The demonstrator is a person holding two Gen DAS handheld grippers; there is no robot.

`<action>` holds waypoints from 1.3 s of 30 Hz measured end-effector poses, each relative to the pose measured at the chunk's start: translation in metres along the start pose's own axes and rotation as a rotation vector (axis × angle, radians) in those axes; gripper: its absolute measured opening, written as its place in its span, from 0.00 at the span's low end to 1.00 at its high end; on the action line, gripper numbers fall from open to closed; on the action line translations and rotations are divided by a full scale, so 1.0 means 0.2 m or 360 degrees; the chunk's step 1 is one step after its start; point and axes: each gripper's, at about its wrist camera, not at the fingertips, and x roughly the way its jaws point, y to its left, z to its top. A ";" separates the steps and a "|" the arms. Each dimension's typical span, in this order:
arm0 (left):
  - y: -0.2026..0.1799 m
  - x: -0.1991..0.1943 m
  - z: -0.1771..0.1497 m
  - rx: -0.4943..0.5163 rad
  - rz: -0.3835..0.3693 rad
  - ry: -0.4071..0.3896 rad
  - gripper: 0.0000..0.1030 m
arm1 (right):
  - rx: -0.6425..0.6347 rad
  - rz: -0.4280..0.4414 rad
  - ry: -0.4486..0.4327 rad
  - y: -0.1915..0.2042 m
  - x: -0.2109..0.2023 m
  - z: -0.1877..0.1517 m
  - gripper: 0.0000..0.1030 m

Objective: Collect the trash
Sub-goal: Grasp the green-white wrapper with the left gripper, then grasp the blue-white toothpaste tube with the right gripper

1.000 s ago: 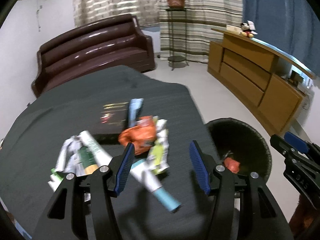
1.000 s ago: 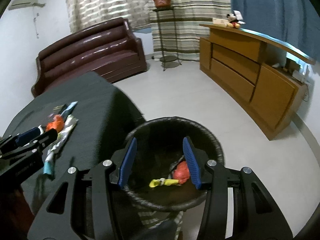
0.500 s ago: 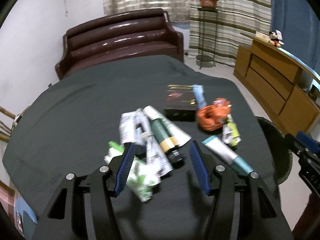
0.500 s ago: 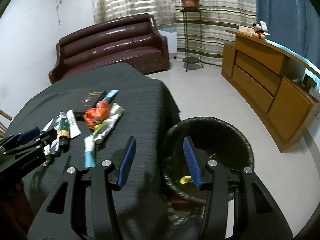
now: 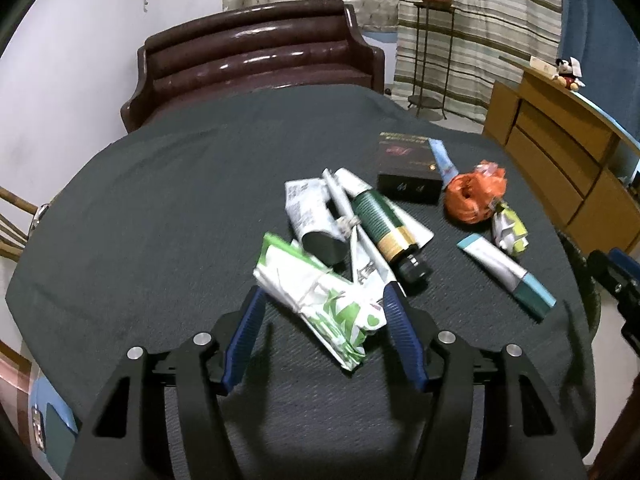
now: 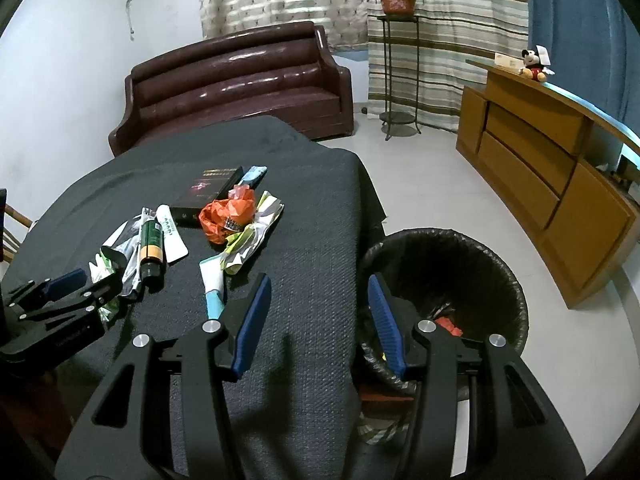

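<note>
The left gripper [image 5: 322,300] hangs low over the table [image 5: 160,208], its jaws apart at a middling width on either side of a crumpled green-and-white wrapper [image 5: 320,296]; they have just been opening a little, and the wrapper lies between them with neither pad pressing on it. Just behind it the rest of the trash lies in a loose pile: a grey printed pouch [image 5: 308,212], a green tube with a gold band and black cap [image 5: 384,224], a black box [image 5: 408,168], an orange bag [image 5: 474,196] beside the box, a yellow-green wrapper [image 5: 508,230] touching the bag, and a white-and-teal tube [image 5: 508,272] lying apart toward the table's right edge. The right gripper [image 6: 320,300] hovers over the near corner of the table, jaws parted about halfway with nothing between them. The bin [image 6: 492,264], lined with a black bag, stands on the floor right beside the table, under that gripper's right finger; a red scrap [image 6: 448,326] lies inside it. A brown sofa [image 6: 236,84] stands behind the table and a wooden cabinet [image 6: 536,160] along the right wall.
</note>
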 end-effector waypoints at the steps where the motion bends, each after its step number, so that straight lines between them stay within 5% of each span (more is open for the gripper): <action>1: 0.01 0.00 -0.01 0.0000 0.0007 0.0001 0.59 | 0.0002 0.0001 0.0001 0.00 0.00 0.00 0.48; 20: 0.15 0.02 -0.06 -0.0045 -0.0006 0.0049 0.59 | 0.0007 0.0015 0.0025 -0.01 0.03 -0.03 0.48; 25: 0.17 0.03 -0.06 -0.0044 -0.0044 0.0052 0.31 | 0.0003 0.0018 0.0037 0.00 0.04 -0.03 0.48; 39: 0.27 -0.02 -0.07 -0.0047 -0.0053 0.0018 0.29 | -0.0073 0.0068 0.0067 0.10 0.06 -0.05 0.48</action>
